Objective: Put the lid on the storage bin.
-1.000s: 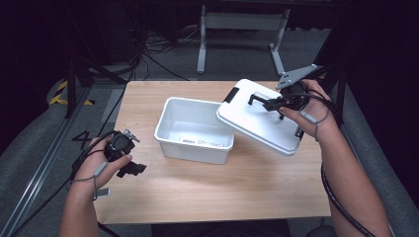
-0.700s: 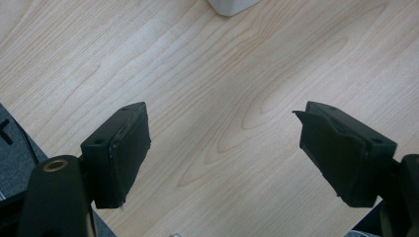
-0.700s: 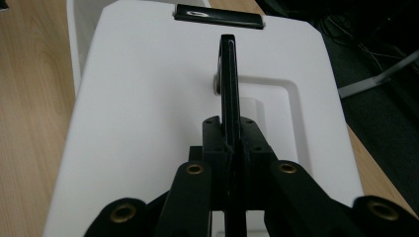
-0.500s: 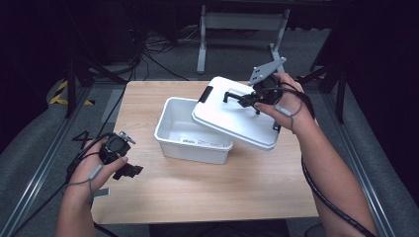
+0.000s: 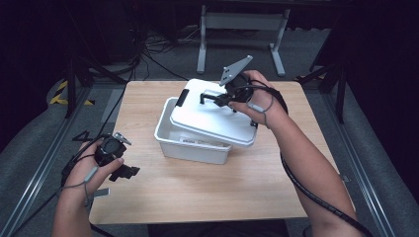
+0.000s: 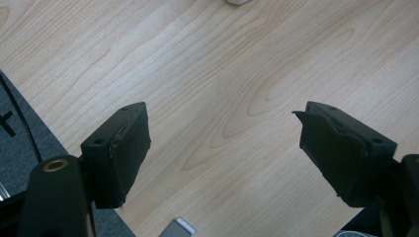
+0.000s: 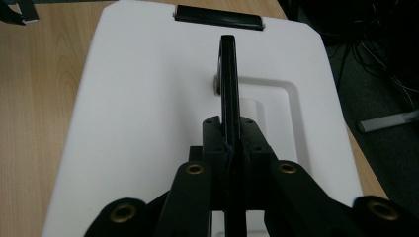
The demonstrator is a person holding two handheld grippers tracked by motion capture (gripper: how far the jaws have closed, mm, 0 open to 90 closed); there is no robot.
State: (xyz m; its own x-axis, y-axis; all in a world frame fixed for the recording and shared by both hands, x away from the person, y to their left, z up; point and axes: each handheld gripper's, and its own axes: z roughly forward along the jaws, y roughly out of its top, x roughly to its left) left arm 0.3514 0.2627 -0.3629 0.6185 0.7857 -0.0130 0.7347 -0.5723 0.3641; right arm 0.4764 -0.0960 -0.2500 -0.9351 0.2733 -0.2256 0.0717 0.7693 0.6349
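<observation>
The right gripper (image 5: 217,98) is clamped on the black handle (image 7: 228,79) of the white lid (image 5: 212,116), holding it tilted over the white storage bin (image 5: 190,143) at the table's (image 5: 222,192) centre, covering all but its 9 o'clock end. The left gripper (image 6: 222,148) sits at 7 o'clock above bare wood, jaws spread wide, well apart from the bin.

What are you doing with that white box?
A person is holding the white lid by its black handle with the right tool, which is shut on it. The lid sits tilted over the open white bin without fully covering it. The left tool is open near the wooden table's edge, holding nothing.
</observation>
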